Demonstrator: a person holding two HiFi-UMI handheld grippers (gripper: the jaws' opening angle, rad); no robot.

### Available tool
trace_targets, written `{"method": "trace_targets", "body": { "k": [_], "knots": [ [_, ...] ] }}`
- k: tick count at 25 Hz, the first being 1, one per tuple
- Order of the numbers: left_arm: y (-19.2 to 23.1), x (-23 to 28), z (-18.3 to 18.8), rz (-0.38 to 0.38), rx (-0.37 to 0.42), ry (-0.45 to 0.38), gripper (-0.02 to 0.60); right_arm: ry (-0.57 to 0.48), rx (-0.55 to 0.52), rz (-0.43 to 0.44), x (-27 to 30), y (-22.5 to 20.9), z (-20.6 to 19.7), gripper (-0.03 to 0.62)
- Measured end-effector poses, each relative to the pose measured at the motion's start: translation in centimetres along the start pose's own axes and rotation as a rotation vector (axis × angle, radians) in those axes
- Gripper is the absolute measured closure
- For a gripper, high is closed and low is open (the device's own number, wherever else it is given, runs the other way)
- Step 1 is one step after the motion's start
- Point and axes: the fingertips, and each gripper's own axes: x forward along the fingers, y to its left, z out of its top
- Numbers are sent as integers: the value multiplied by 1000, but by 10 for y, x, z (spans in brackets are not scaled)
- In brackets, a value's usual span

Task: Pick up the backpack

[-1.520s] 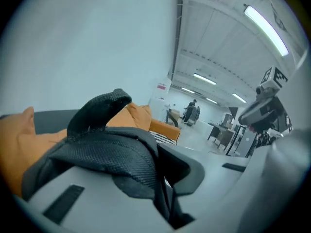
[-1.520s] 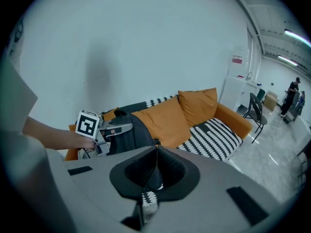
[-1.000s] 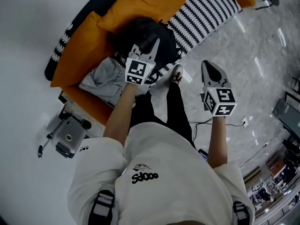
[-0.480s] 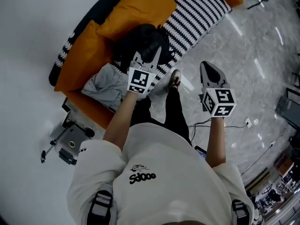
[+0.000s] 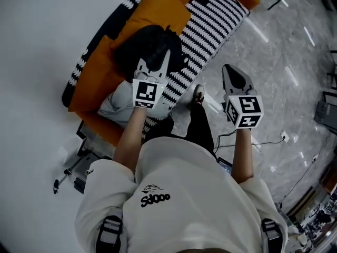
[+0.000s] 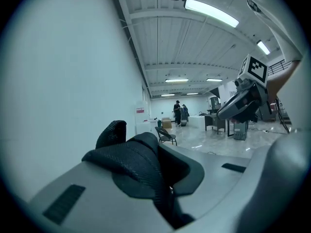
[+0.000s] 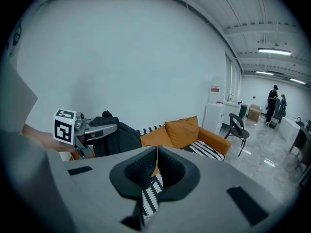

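Left gripper view first: what do the jaws hold?

The left gripper (image 6: 163, 178) is clamped tight on a black woven strap (image 6: 129, 159), the backpack's top loop, which arches up over the pads.

And the other one?

The right gripper (image 7: 154, 171) has its jaws together on nothing. Only a sliver of the sofa (image 7: 182, 130) shows between them.

What has changed over the last second?

Both grippers have come up. In the head view the backpack (image 5: 150, 46) has kept its place just past the left jaws, while the sofa and the striped cushion (image 5: 210, 20) have slid behind it.

So is it lifted?

I judge it is hanging from the strap, with the pickup mostly done. Its bottom is hidden, so I cannot tell if it clears the seat.
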Motion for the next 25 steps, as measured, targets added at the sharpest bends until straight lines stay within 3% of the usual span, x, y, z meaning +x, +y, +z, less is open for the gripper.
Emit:
{"method": "trace_targets", "body": {
  "k": [9, 25],
  "knots": [
    [2, -51, 54, -52, -3, -20, 548, -134, -87, -21, -40, 36, 46, 560],
    [12, -137, 149, -12, 15, -118, 548, -339, -161, -70, -124, 75, 123, 560]
  ]
}}
